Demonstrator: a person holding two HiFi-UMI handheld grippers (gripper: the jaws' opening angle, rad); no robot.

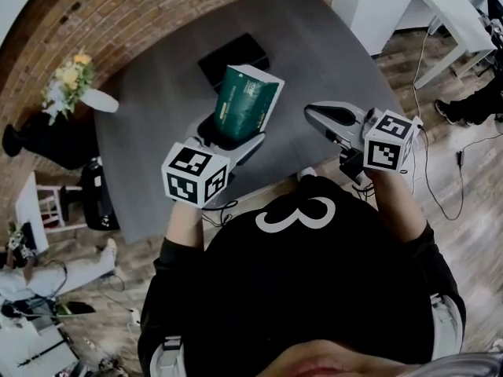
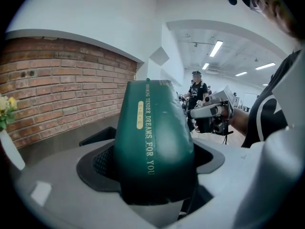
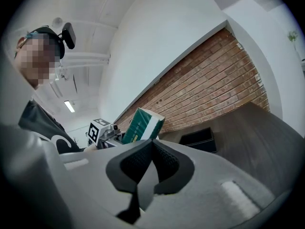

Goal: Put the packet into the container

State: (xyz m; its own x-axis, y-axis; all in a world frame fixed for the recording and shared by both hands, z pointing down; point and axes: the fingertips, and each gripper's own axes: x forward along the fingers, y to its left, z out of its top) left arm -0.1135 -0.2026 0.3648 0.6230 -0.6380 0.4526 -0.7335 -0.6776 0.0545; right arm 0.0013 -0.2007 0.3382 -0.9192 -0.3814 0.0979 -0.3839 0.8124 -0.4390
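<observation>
the left gripper (image 1: 233, 134) has its jaws wide apart, squeezing the bottom of the green packet (image 1: 248, 100). the packet stands up tall in the air over the grey table (image 1: 330, 45). the black container (image 1: 236, 52) sits on the table a bit further away, partly hidden behind the packet. the right gripper (image 1: 313, 115) is off to the side with its jaws together and nothing in them.

i think a few things could go wrong. the packet looks soft and puffy (like a little pillow), and it is only held down low, so it might lean over or slide out. if it comes down crooked, it could bump the container's edge and push the container along. if the jaws let go too soon, it would land on the table.
</observation>
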